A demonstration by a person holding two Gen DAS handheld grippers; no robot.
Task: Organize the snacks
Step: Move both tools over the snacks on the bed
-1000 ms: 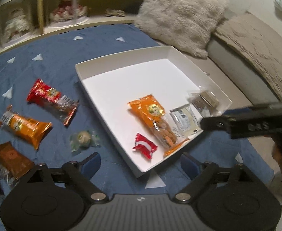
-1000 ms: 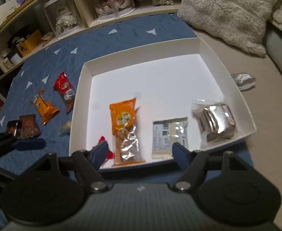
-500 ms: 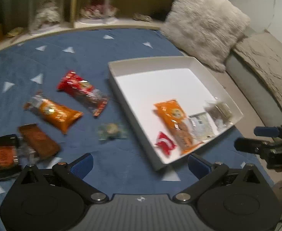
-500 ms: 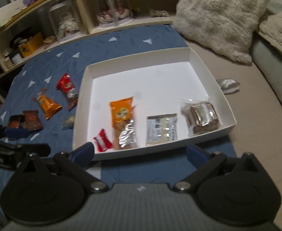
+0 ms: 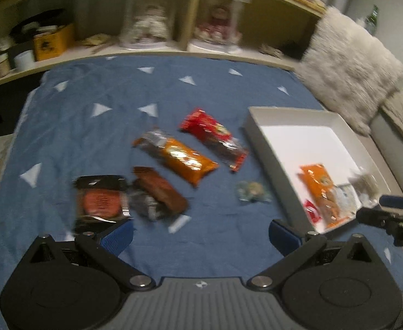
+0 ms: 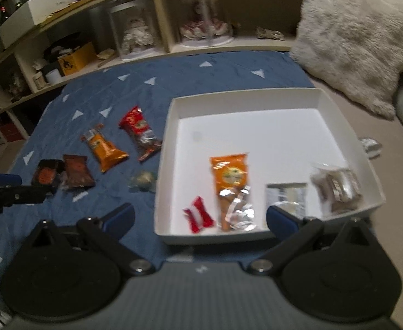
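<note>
A white box [image 6: 245, 101] on the blue cloth [image 5: 119, 90] holds an orange packet [image 6: 230, 173], a small red candy [image 6: 198, 217], a silver flat packet [image 6: 285, 195] and a clear-wrapped bar [image 6: 337, 187]. On the cloth to its left lie a red packet [image 5: 215, 137], an orange packet [image 5: 179, 159], a brown packet [image 5: 160, 189], a black-and-orange packet [image 5: 99, 200] and a small green candy [image 5: 252, 195]. My left gripper [image 5: 200, 232] hangs open and empty over the cloth before the loose snacks. My right gripper [image 6: 200, 221] stands open and empty above the box's near edge.
A shelf [image 6: 157, 24] with glass domes and boxes runs along the back. A furry cushion [image 6: 358, 35] leans at the right on a grey sofa. A crumpled silver wrapper [image 6: 370, 144] lies right of the box. The right gripper shows at the left wrist view's right edge [image 5: 394, 217].
Both grippers' jaws have spread wider. The left gripper swung left from the box toward the loose snacks on the cloth. The right gripper drew back and a little left from the box.
</note>
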